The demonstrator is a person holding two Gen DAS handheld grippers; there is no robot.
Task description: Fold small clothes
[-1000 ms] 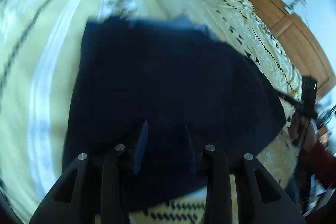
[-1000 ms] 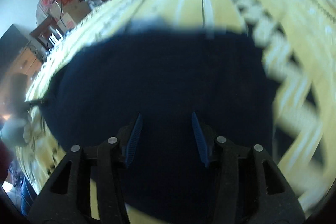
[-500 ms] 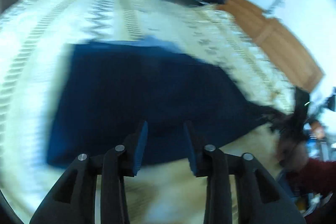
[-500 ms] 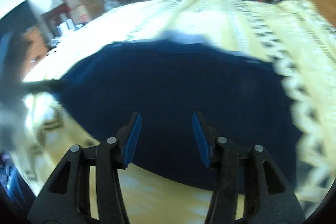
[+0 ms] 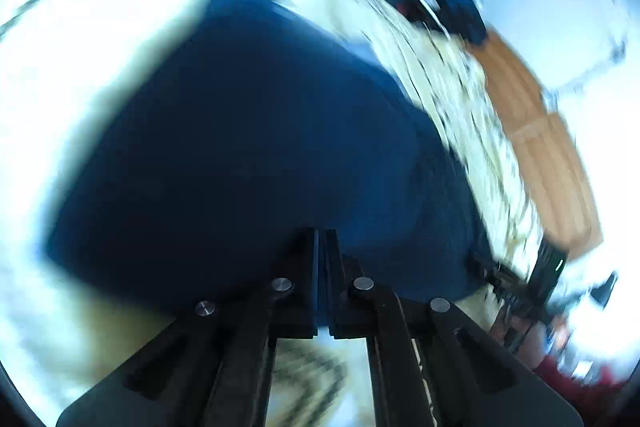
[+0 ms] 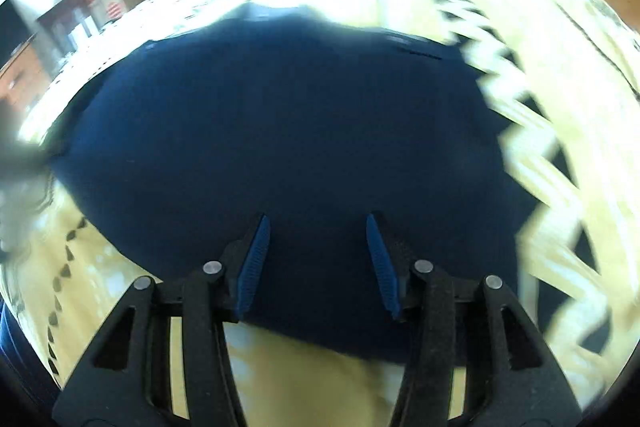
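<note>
Cream patterned bedspread (image 6: 560,75) fills my view, with the navy garment (image 6: 288,131) spread ahead of both tools. My left tool (image 5: 322,259) is pinched together at the garment's near edge, seemingly gripping it, though blur obscures that. My right tool (image 6: 316,259) gapes wide over the cloth, holding nothing.

Left gripper (image 5: 322,251) now closed, view swung and blurred

Pads (image 5: 316,267) drawn together from a parted stance half a second ago, pressed at the near edge of the navy garment (image 5: 256,131); whether cloth sits between them, impossible to tell. Left view rotated, with the wooden board (image 5: 548,163) now down the right side. Right gripper (image 6: 316,255) slightly farther over the garment's near edge on the patterned bedspread (image 6: 560,75).
</note>
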